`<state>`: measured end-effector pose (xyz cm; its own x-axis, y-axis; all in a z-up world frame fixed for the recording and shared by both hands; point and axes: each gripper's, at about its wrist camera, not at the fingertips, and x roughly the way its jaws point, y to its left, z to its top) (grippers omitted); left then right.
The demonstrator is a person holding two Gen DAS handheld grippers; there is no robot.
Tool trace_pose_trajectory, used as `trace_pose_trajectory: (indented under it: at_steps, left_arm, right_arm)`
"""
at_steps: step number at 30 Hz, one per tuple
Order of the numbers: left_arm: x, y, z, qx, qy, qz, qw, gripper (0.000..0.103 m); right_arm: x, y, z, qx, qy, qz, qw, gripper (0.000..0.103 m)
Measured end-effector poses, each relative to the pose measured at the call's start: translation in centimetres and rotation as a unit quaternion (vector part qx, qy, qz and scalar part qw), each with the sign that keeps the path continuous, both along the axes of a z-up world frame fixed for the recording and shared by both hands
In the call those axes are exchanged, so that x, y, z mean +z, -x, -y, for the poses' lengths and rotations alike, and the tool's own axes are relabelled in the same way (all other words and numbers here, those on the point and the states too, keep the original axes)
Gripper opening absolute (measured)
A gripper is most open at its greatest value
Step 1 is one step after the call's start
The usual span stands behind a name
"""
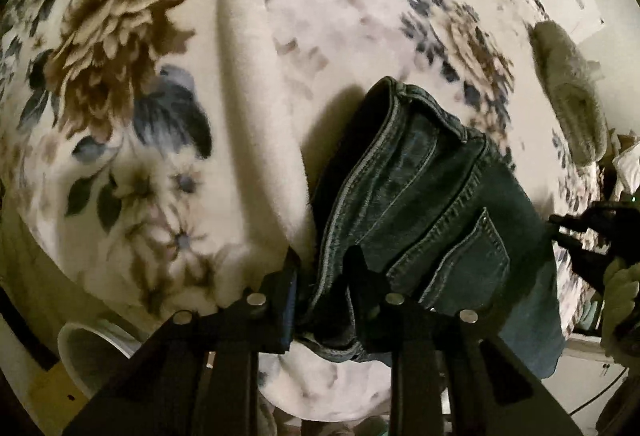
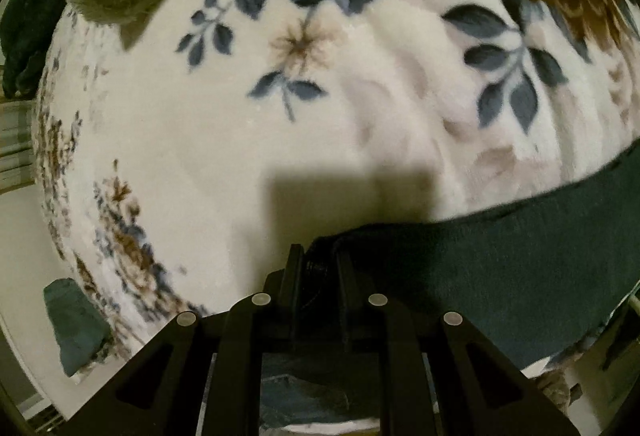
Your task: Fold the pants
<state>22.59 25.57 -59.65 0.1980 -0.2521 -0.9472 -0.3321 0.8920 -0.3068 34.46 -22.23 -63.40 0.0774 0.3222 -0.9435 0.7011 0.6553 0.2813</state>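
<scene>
Both grippers are clamped on the jeans: left gripper at the seam, right gripper on an edge. Jeans lie on the floral blanket; a fuzzy slipper sits beside them.

Pants lie on the blanket over the bed, waistband end toward the left gripper, whose fingers close on that edge. A raised blanket fold runs just left of the pants. Far right, a fuzzy slipper on the blanket. Right gripper pinches the pants' opposite end, cloth trailing off to its right.
</scene>
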Motion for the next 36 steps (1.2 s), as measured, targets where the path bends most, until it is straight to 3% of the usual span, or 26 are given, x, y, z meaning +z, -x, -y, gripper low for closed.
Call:
trace_pose_trajectory:
  at_steps: [3, 6, 7, 9, 10, 11, 12, 13, 19, 23, 29, 36]
  left_arm:
    - [0.8, 0.3, 0.2, -0.004, 0.0, 0.001, 1.0, 0.025]
    - [1.6, 1.1, -0.3, 0.009, -0.009, -0.027, 0.9996, 0.027]
    - [1.9, 1.3, -0.5, 0.014, -0.012, -0.038, 0.9991, 0.027]
    - [3.4, 1.6, -0.2, 0.017, -0.014, -0.036, 0.9991, 0.033]
    - [4.3, 1.8, 0.2, 0.014, -0.026, -0.028, 0.9992, 0.039]
    - [5.2, 1.8, 0.8, 0.006, -0.04, -0.018, 0.999, 0.059]
    - [6.0, 1.8, 1.6, -0.006, -0.052, -0.007, 0.9986, 0.079]
    - [6.9, 1.6, 3.1, -0.027, -0.066, 0.007, 0.9975, 0.084]
    - [6.0, -0.1, 12.7, -0.138, -0.094, 0.022, 0.9857, 0.086]
    - [5.3, -0.7, 20.4, -0.194, -0.103, 0.036, 0.975, 0.086]
    - [3.9, -0.2, 33.3, -0.273, -0.112, 0.039, 0.9548, 0.086]
    - [0.3, 1.5, 45.9, -0.335, -0.102, -0.003, 0.9365, 0.086]
  right_arm:
    - [0.8, 0.0, -0.7, 0.03, 0.007, 0.009, 0.999, 0.017]
    - [0.9, 1.2, 0.4, 0.045, -0.051, 0.017, 0.998, 0.026]
    - [0.9, 1.9, 1.0, 0.041, -0.072, 0.024, 0.996, 0.032]
    - [1.6, 4.0, 2.4, 0.032, -0.084, 0.036, 0.995, 0.072]
    - [1.9, 5.2, 3.0, 0.028, -0.081, 0.044, 0.995, 0.079]
    - [2.4, 6.7, 3.8, 0.028, -0.071, 0.05, 0.996, 0.085]
    - [2.7, 7.8, 4.2, 0.03, -0.061, 0.049, 0.997, 0.085]
    - [2.9, 9.3, 4.8, 0.032, -0.045, 0.045, 0.997, 0.085]
    - [2.2, 17.5, 8.5, -0.014, -0.011, 0.038, 0.999, 0.085]
    - [1.9, 23.2, 13.1, -0.075, 0.001, 0.064, 0.995, 0.085]
    - [2.9, 31.9, 25.0, -0.205, 0.048, 0.119, 0.97, 0.085]
    - [2.3, 40.2, 40.1, -0.342, 0.063, 0.165, 0.923, 0.085]
